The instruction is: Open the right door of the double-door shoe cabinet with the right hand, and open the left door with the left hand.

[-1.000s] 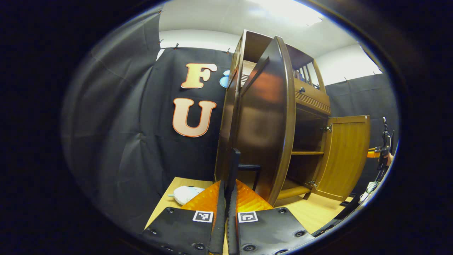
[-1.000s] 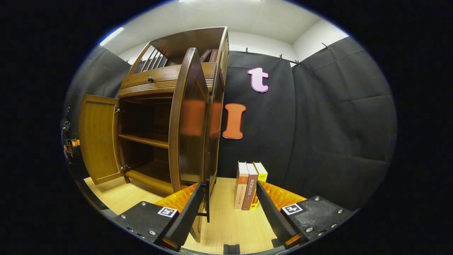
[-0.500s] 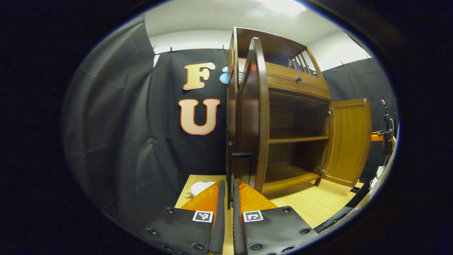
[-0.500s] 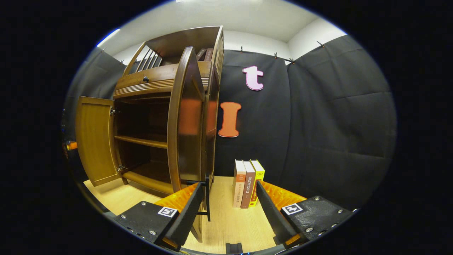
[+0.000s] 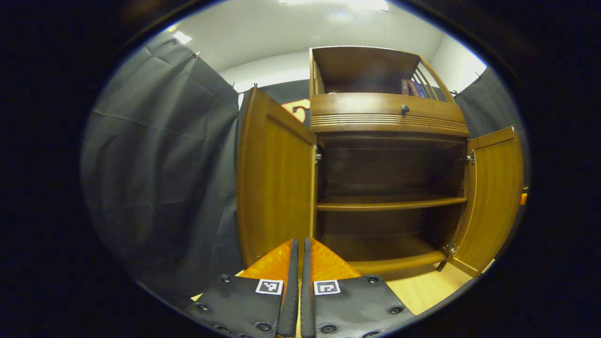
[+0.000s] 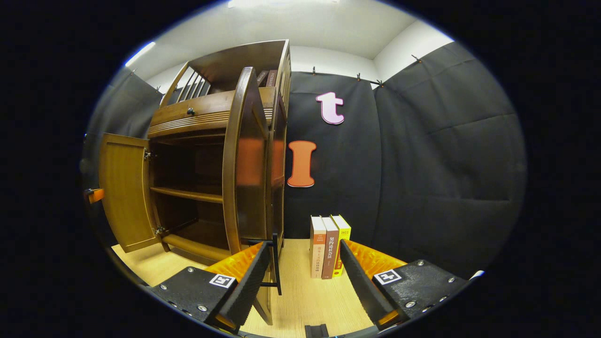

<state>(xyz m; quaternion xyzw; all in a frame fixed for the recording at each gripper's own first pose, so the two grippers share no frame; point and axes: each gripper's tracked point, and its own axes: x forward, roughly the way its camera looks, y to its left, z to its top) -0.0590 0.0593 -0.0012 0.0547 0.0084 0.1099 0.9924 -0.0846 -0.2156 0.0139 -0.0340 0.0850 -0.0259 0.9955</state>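
The brown wooden shoe cabinet (image 5: pixel 389 122) stands with both doors swung out. In the left gripper view I face its open inside, with the left door (image 5: pixel 274 178) and the right door (image 5: pixel 495 188) showing their inner faces. My left gripper (image 5: pixel 298 249) is shut low in front of the left door, with nothing seen between its fingers. In the right gripper view the right door (image 6: pixel 244 164) is edge-on. Its black bar handle (image 6: pixel 277 263) stands just inside one finger of my right gripper (image 6: pixel 305 265), which is open and not pressing on it.
Three upright books (image 6: pixel 328 253) stand on the light wooden floor (image 6: pixel 305 300) right of the cabinet, between my right fingers in that view. Black cloth walls close in on both sides. A shelf (image 5: pixel 389 202) crosses the cabinet's inside.
The left gripper view swung from the left door's edge to facing the cabinet's inside; the door handle is no longer between its fingers. The left door stands wider. The right gripper barely moved.
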